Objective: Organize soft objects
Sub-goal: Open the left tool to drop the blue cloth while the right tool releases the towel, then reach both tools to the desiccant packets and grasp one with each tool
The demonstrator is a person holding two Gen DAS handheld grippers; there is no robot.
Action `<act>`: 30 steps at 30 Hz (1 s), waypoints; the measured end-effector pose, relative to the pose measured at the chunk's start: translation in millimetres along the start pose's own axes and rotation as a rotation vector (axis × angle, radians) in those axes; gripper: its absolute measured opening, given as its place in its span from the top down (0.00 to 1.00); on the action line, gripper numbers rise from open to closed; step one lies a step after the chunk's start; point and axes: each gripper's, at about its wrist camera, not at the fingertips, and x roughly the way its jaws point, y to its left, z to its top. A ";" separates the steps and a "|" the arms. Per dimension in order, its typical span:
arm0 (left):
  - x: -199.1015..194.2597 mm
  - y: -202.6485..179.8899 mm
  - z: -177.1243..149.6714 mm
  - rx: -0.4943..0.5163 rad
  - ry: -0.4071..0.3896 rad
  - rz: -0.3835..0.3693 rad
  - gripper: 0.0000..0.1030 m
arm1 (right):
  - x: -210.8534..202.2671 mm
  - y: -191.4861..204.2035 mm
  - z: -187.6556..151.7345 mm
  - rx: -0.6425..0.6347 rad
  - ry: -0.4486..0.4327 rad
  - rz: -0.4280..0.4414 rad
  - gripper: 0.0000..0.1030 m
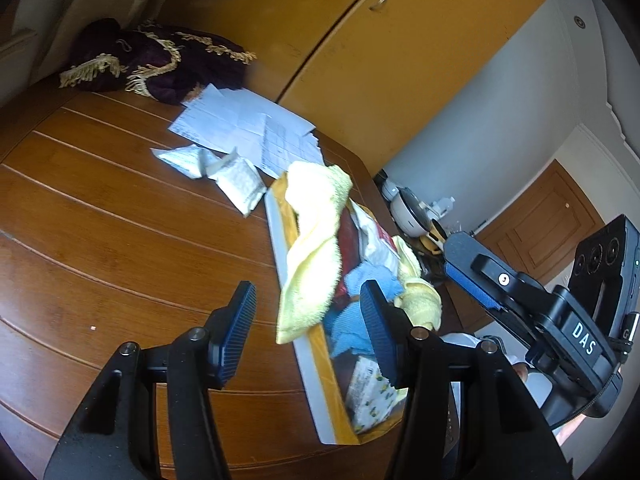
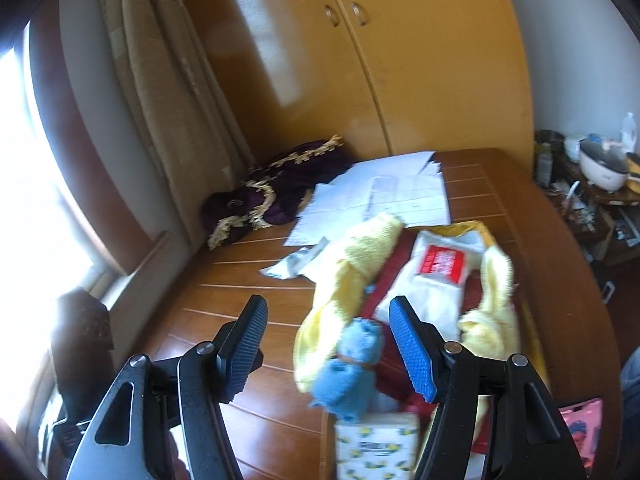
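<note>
A shallow yellow tray (image 1: 286, 248) lies on the wooden table (image 1: 120, 220) and holds soft items. A pale yellow towel (image 1: 310, 248) drapes over the tray's left rim; the same yellow towel (image 2: 348, 272) shows in the right wrist view. A blue knitted cloth (image 2: 348, 372) lies at the tray's near end, with blue cloth (image 1: 348, 328) also visible from the left. A white packet with a red label (image 2: 442, 264) and a lemon-print pack (image 2: 376, 448) sit in the tray. My left gripper (image 1: 312, 332) is open above the tray's edge. My right gripper (image 2: 332, 344) is open over the blue cloth, holding nothing.
Loose papers (image 1: 248, 128) and white sachets (image 1: 224, 172) lie on the table behind the tray. A purple gold-fringed cloth (image 1: 156, 60) sits at the far corner by a curtain (image 2: 160, 80). A yellow wardrobe (image 2: 400, 60) stands behind. A cluttered side table (image 2: 592, 176) is to the right.
</note>
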 end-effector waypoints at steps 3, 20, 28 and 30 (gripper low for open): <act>-6.4 13.2 4.6 -0.021 -0.022 0.030 0.49 | 11.9 9.2 -0.9 0.000 0.034 0.046 0.36; -35.6 101.1 29.2 -0.197 -0.095 0.195 0.49 | 129.7 64.7 -19.6 0.017 0.321 -0.006 0.36; -33.5 105.4 26.9 -0.198 -0.082 0.192 0.49 | 154.3 46.0 -20.3 0.055 0.346 -0.151 0.36; -31.9 104.7 27.3 -0.196 -0.078 0.189 0.49 | 154.7 41.5 -18.4 0.069 0.346 -0.147 0.36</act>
